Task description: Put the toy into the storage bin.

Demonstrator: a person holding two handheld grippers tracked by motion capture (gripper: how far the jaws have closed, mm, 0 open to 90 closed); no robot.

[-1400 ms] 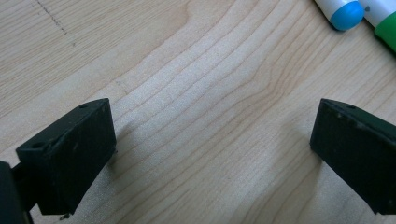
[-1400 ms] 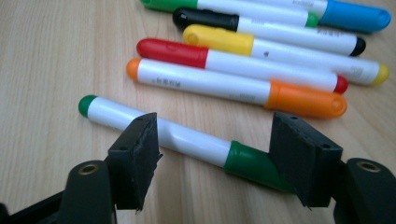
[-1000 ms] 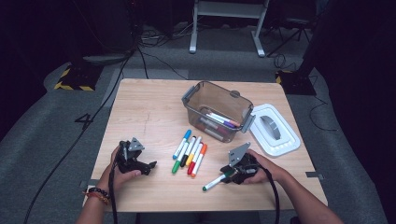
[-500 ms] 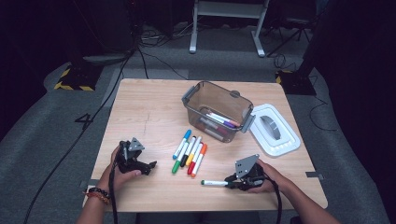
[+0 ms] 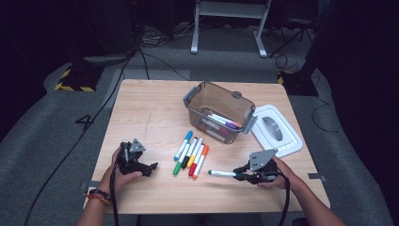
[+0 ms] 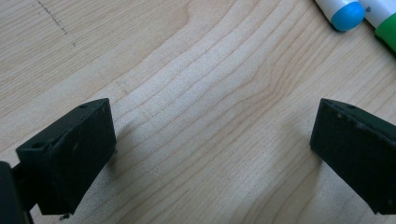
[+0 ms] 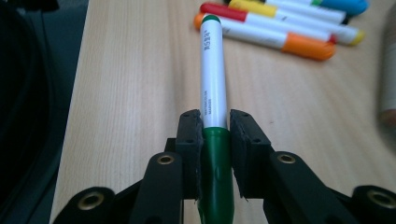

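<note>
At the near edge of the wooden desk (image 5: 150, 113) two hands come in from below, each with its tongs. The left tongs (image 5: 151, 166) rest low over bare wood at the near left, their jaws spread wide with nothing between them; in the left gripper view only the blue cap (image 6: 347, 13) and a green cap (image 6: 387, 31) of the nearest loose markers peep in at the top right corner. The right tongs (image 5: 240, 175) at the near right are pinching a green marker (image 7: 214, 93), their jaws having just been closing onto it. The pads (image 7: 190, 140) clamp the dark green cap, and the white barrel with its small green end sticks out level from them, pointing left across the desk. The green marker (image 5: 225, 173) hangs free of the others, a little apart from the row and just above the wood. Between the two hands, slightly farther out, lies a row of loose markers (image 5: 190, 154), side by side and slanted, with blue, green, yellow, red and orange caps; they are the closest things to the held marker's tip. Beyond them stands a clear grey plastic bin (image 5: 193, 109) with handles, several markers already lying in it. Just to its right a white lid (image 5: 291, 141) lies flat on the desk. Past the far edge are grey carpet, trailing cables and the legs of a stand.
</note>
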